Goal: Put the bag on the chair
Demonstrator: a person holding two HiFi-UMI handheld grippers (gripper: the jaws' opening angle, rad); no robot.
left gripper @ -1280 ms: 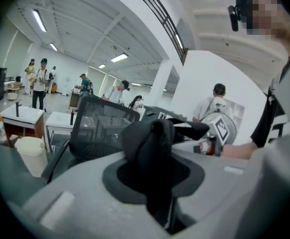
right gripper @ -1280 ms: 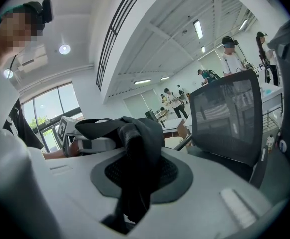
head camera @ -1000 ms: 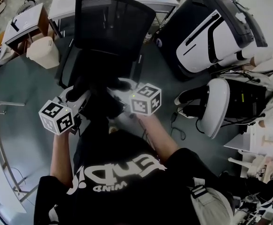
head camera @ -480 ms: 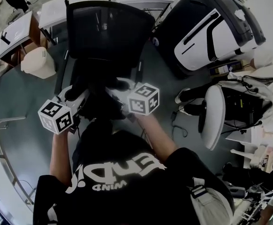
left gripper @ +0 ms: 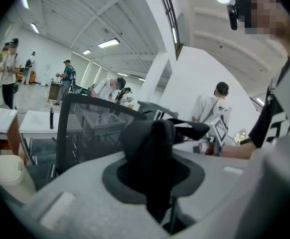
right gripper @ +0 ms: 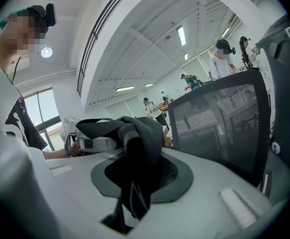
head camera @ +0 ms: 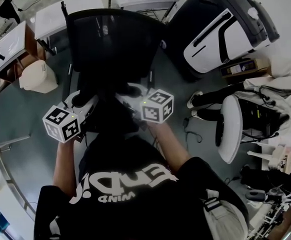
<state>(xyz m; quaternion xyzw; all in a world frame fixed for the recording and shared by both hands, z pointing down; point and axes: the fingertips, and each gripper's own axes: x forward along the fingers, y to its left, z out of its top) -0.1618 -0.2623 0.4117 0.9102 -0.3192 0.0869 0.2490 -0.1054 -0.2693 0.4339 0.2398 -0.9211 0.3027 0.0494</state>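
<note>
- The left gripper (head camera: 84, 102) had its fingers closed on a bunched fold of the black fabric bag (head camera: 108, 118); in the left gripper view the dark cloth sat pinched between them and rose above them.
- The right gripper (head camera: 129, 92) had its fingers clamped on another fold of the same bag, with a strap end hanging down between them in the right gripper view.
- The bag was stretched between the two grippers, in front of the person's chest and level with their hands.
- The black office chair with a mesh backrest (head camera: 113, 39) stood just beyond the bag, its backrest facing the person.
- Bag and seat were both dark, so whether the bag touched the seat could not be told.
- A beige lidded bin (head camera: 35, 76) stood on the floor left of the chair, near a white worktop (head camera: 60, 15).
</note>
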